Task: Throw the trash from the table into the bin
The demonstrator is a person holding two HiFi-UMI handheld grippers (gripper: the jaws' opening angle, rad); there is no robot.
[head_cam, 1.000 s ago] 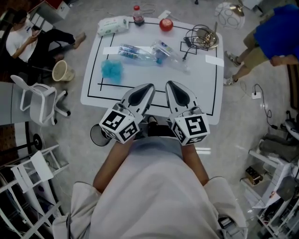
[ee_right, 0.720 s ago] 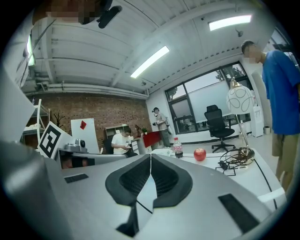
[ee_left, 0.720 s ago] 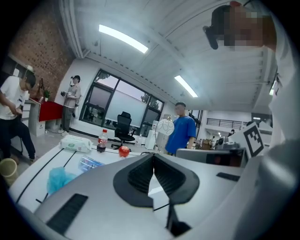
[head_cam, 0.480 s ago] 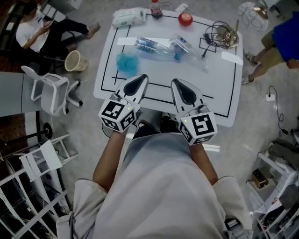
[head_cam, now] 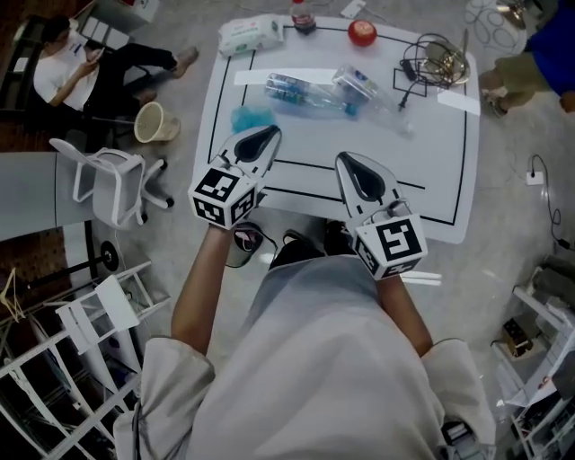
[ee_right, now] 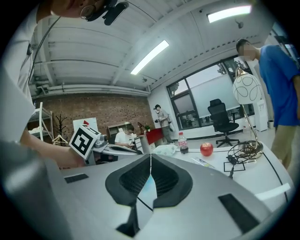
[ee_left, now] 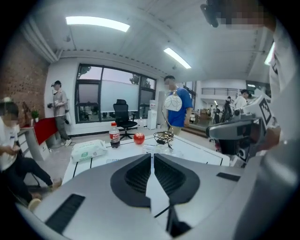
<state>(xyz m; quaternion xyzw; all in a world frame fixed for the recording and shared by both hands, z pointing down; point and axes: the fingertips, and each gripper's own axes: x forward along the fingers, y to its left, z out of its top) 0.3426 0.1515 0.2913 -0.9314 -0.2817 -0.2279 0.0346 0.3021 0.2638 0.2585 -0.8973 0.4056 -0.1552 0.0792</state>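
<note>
Since a second ago the left gripper (head_cam: 270,132) has gone forward and to the left, away from the right gripper (head_cam: 343,157). Its tip now hangs over the near left part of the white table (head_cam: 431,162), just beside a blue fluffy tuft (head_cam: 241,117), and it hides a part of this tuft. The right gripper is near the front edge of the table, almost as before. Both grippers have their jaws clenched together, with nothing between them.

Behind the tuft, two clear plastic bottles (head_cam: 301,90) (head_cam: 361,86) with bluish labels lie on their sides across the middle of the table. At the far edge are a pack of tissues (head_cam: 250,34), a cola bottle (head_cam: 303,16) and a red apple (head_cam: 362,33). Black cables (head_cam: 433,61) lie at the far right. A beige bucket (head_cam: 151,123) stands on the floor left of the table.
</note>
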